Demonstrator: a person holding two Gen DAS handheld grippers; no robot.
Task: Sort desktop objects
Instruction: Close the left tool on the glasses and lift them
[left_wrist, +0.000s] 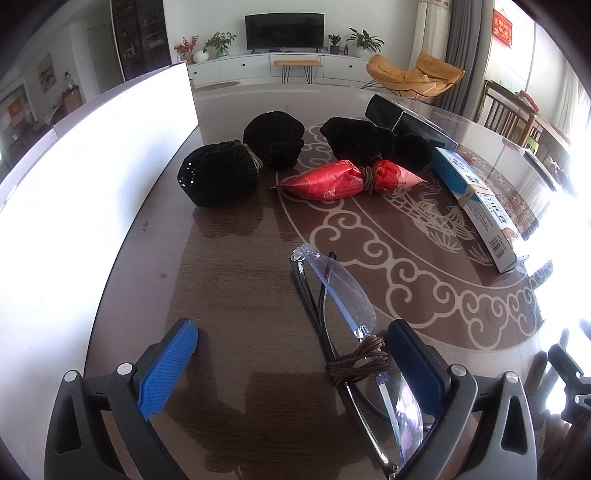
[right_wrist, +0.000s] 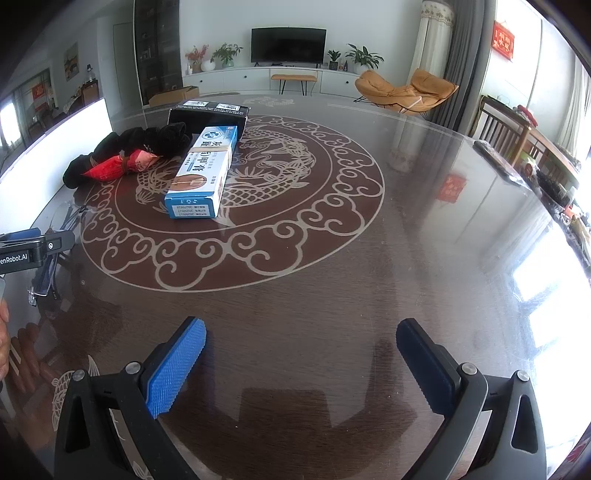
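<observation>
Currently listed: a glossy brown table (right_wrist: 406, 258) with pale dragon inlay, backed by a television (right_wrist: 288, 45) and an orange chair (right_wrist: 406, 90). Folded glasses (left_wrist: 351, 325) are seen against the left gripper (left_wrist: 291, 358)'s right finger, jaws wide. Bare tabletop is framed by the wide-spread right gripper (right_wrist: 301, 354); a blue box (right_wrist: 201, 173) lies well ahead.

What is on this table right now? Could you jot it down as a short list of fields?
surface: dark glossy table with a pale dragon-and-cloud ring
left gripper: open, over the table
right gripper: open, nothing between its fingers
nearest item: folded clear-lens glasses tied with brown cord, beside the left gripper's right finger
soft items: two bundles of black fabric, each tied in the middle
red item: red foil packet, tied at the middle
boxes: long blue-and-white carton; black box behind it
left edge: white board
</observation>
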